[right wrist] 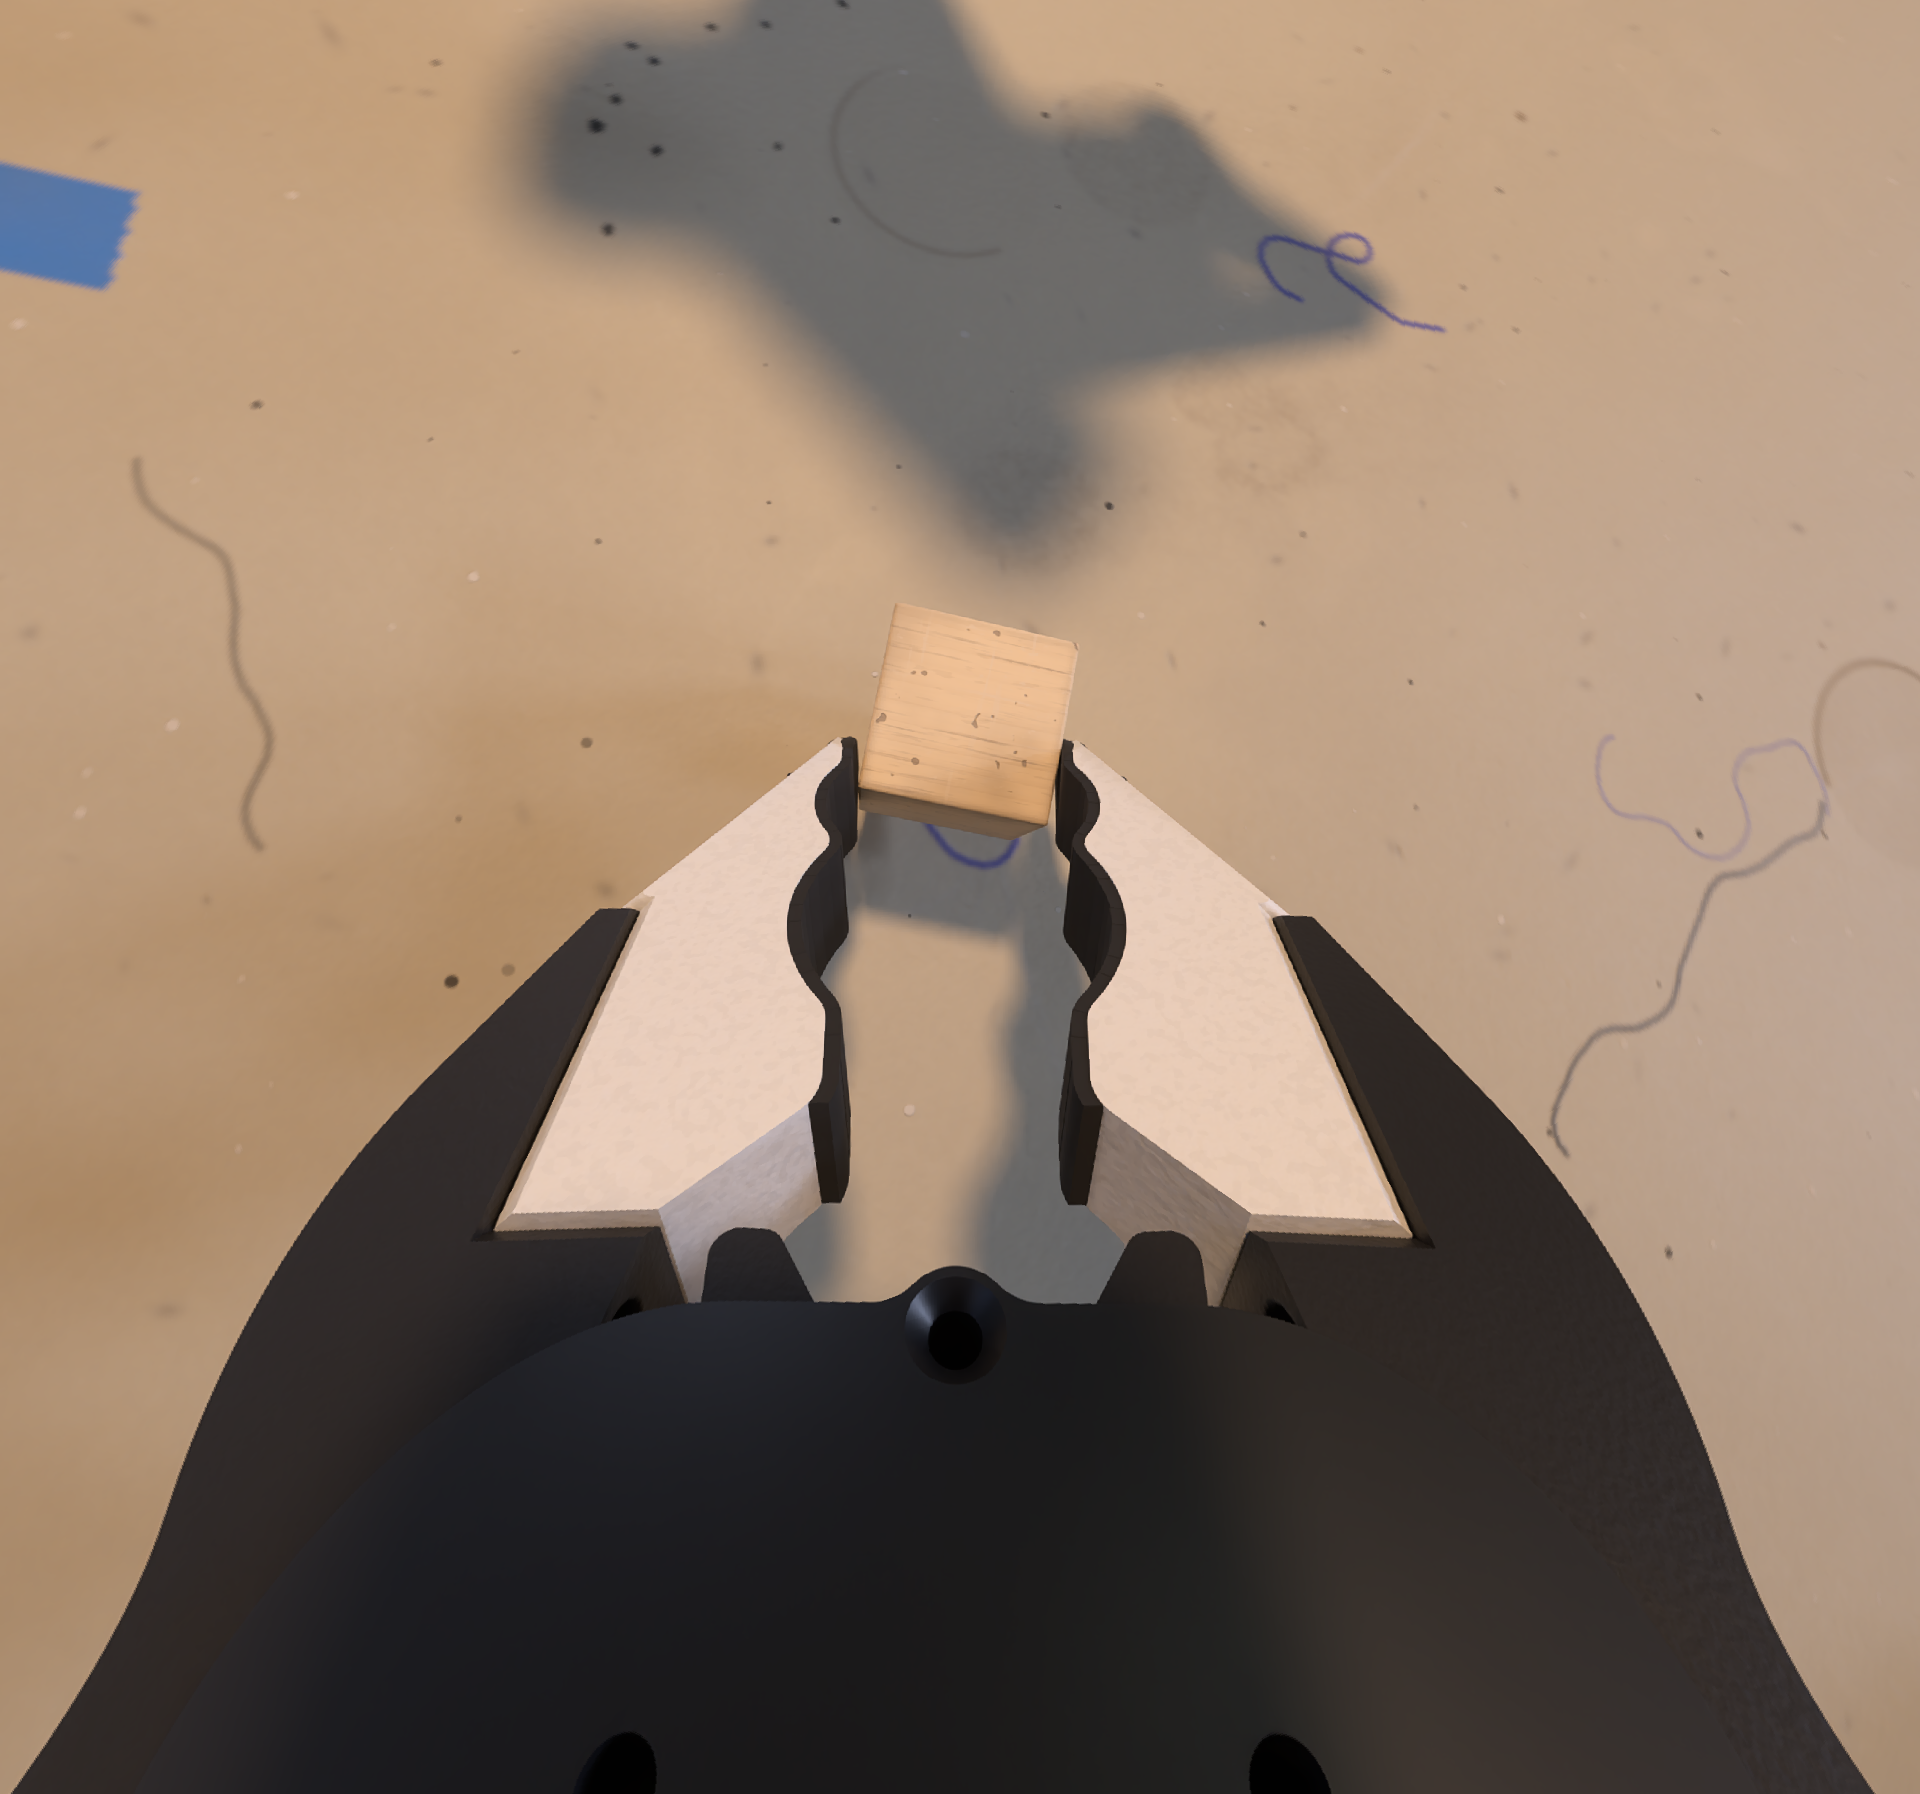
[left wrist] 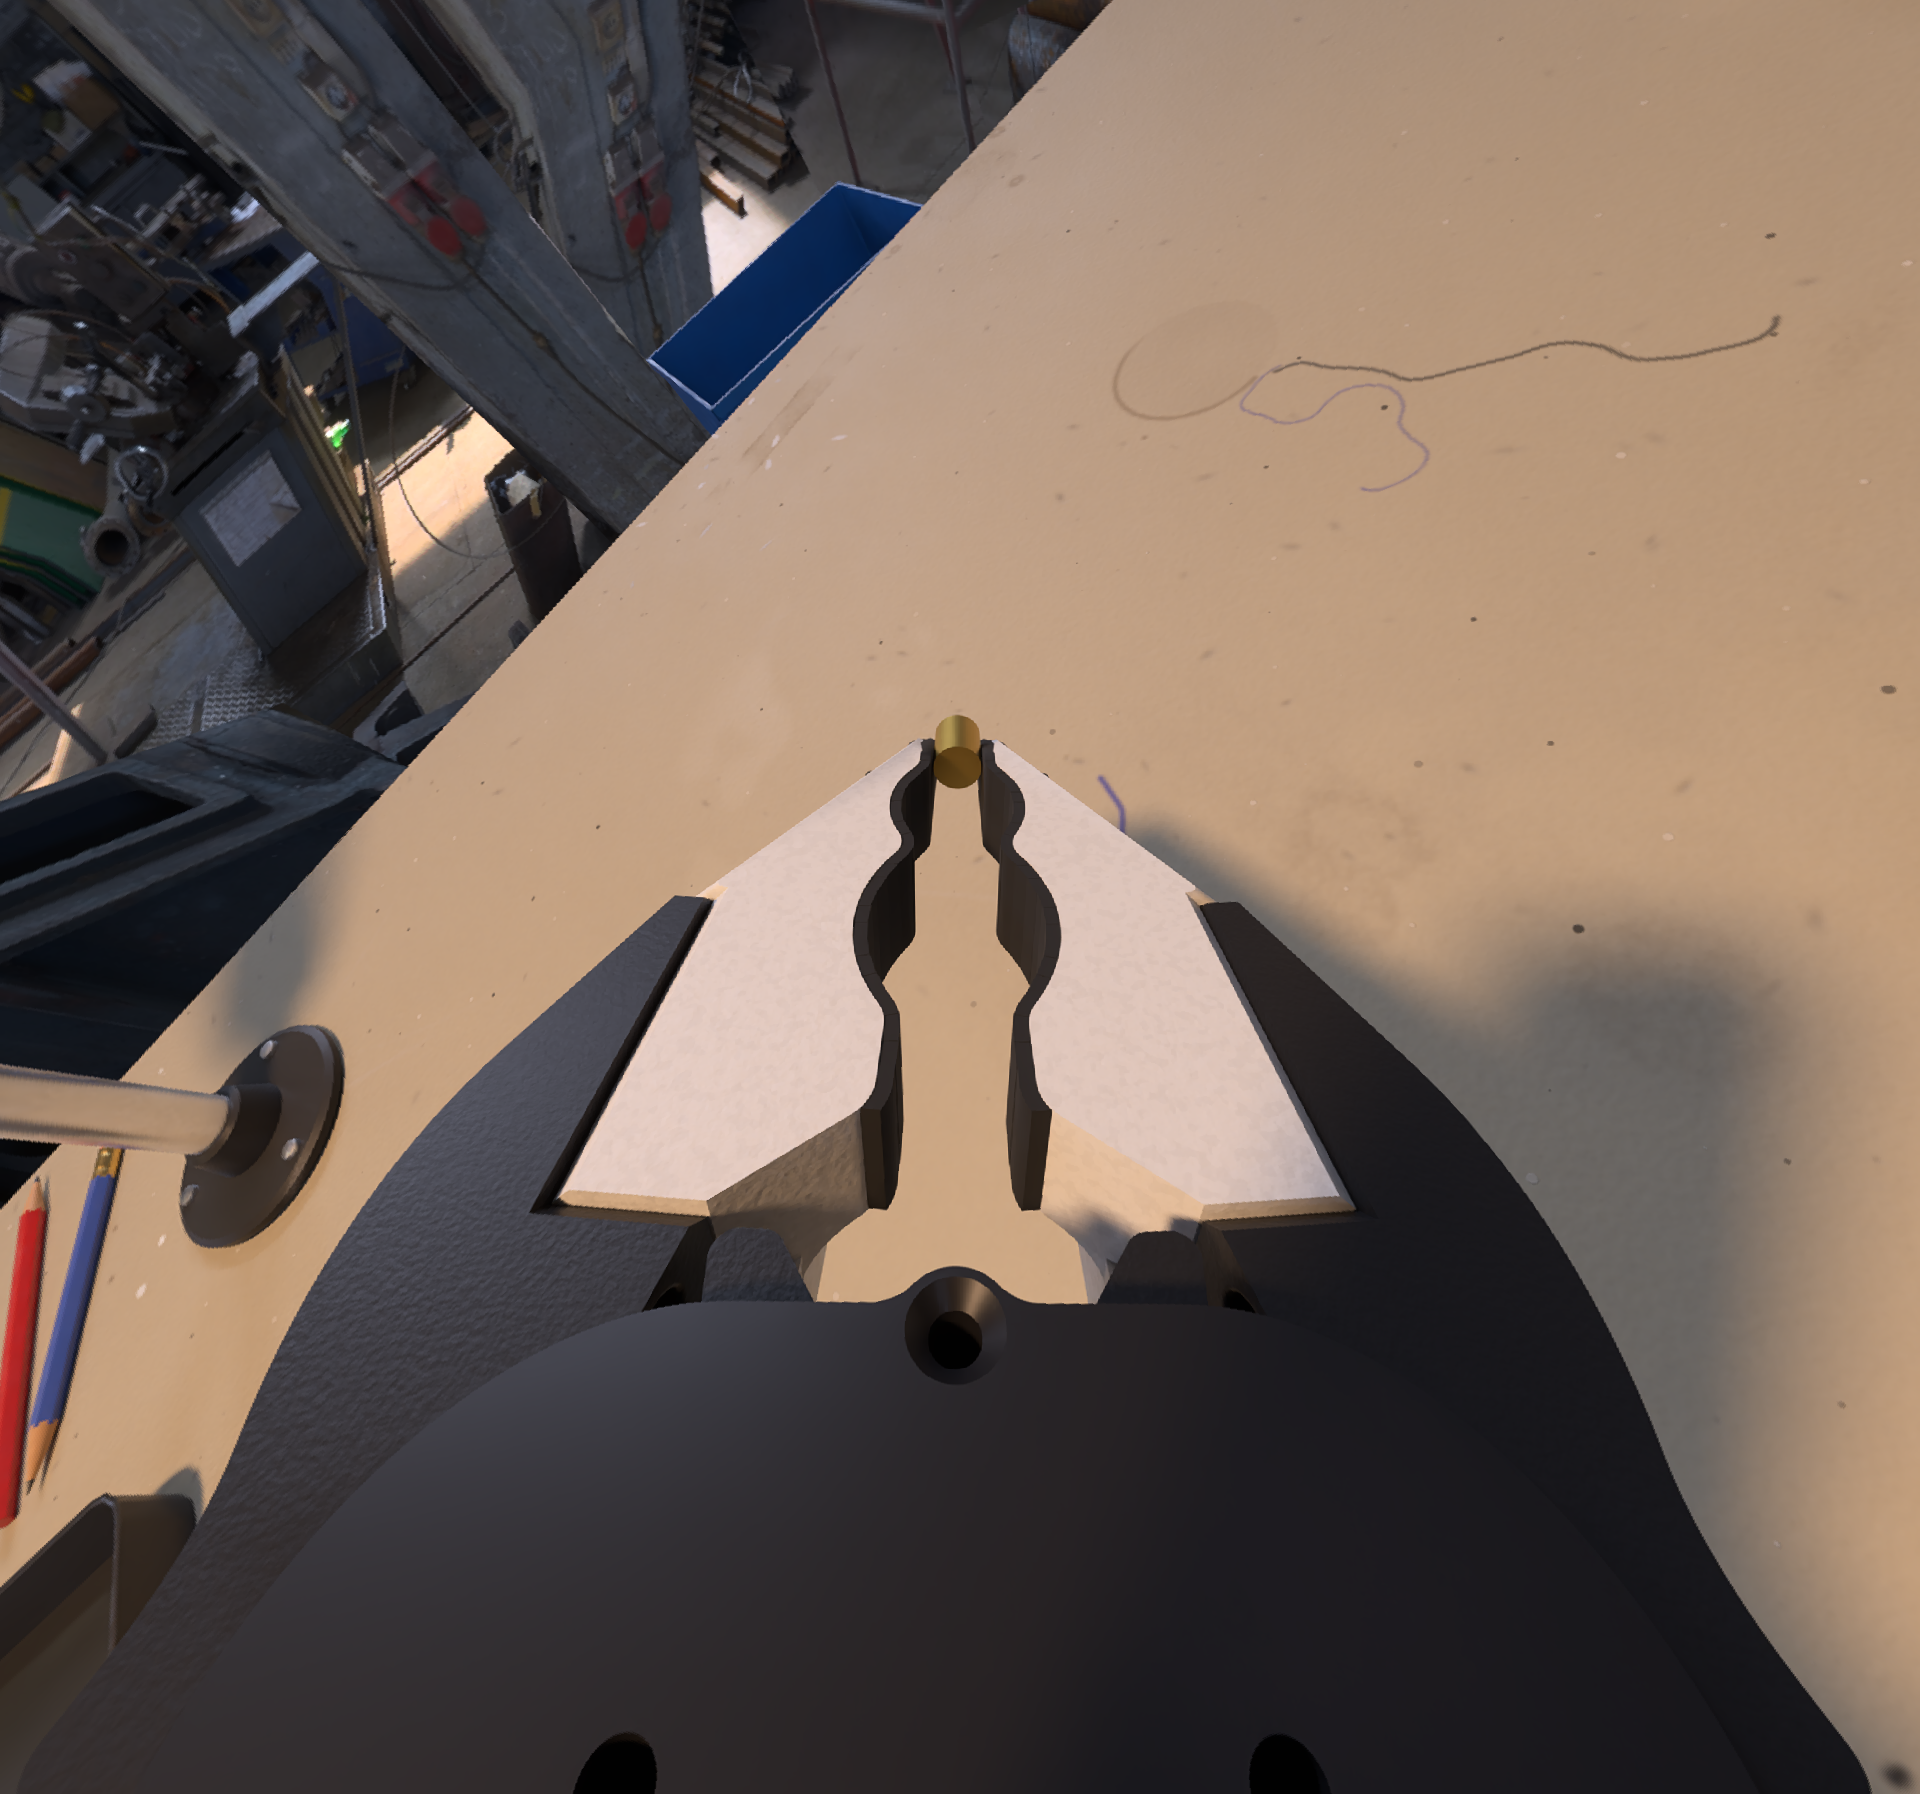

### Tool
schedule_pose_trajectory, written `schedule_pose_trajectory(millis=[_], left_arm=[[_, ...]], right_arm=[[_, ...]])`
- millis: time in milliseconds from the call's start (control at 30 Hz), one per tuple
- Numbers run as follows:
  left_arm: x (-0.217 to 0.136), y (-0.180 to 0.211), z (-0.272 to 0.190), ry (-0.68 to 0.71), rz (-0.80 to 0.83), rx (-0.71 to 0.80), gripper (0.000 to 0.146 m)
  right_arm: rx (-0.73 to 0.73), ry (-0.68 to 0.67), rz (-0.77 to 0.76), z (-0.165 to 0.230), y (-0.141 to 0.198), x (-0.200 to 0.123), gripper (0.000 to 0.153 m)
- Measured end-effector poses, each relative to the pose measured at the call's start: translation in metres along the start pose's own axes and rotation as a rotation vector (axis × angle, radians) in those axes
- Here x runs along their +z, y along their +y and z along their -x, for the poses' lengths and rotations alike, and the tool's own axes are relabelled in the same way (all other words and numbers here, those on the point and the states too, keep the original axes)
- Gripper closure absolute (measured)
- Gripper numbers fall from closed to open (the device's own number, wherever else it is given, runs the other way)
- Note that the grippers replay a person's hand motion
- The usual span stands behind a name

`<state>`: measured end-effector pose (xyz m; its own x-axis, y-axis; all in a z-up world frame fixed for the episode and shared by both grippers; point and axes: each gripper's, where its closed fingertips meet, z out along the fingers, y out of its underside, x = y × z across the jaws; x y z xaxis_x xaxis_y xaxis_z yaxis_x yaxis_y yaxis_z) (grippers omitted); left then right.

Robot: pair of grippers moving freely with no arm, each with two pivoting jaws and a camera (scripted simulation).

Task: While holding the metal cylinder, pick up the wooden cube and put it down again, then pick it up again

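Observation:
In the left wrist view, my left gripper (left wrist: 957,762) is shut on a small brass-coloured metal cylinder (left wrist: 957,753), pinched at the fingertips above the tan table (left wrist: 1351,601). In the right wrist view, my right gripper (right wrist: 958,776) is shut on a light wooden cube (right wrist: 968,710), held between the fingertips. The cube is tilted and hangs above the table (right wrist: 416,601); its shadow lies below it and farther off. Neither gripper shows in the other's view.
The table's left edge runs diagonally in the left wrist view, with a blue bin (left wrist: 774,300) beyond it. A metal rod on a round flange (left wrist: 260,1126) and two pencils (left wrist: 47,1329) lie at lower left. Blue tape (right wrist: 62,227) and loose threads (right wrist: 1683,913) lie on the table.

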<state>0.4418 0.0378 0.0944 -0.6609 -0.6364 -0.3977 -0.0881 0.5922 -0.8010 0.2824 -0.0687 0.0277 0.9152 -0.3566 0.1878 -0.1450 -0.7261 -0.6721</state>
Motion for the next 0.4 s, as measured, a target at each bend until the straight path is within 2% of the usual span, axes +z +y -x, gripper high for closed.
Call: schedule_pose_trajectory(millis=[133, 400], left_arm=[[0.0008, -0.0002, -0.0025, 0.014, -0.001, 0.008, 0.139], [0.0022, -0.0002, -0.0023, 0.014, 0.000, 0.017, 0.139]], right_arm=[[-0.034, -0.086, 0.013, 0.0032, 0.0032, 0.0018, 0.115], [-0.060, -0.121, 0.028, 0.0067, 0.0081, 0.0085, 0.115]])
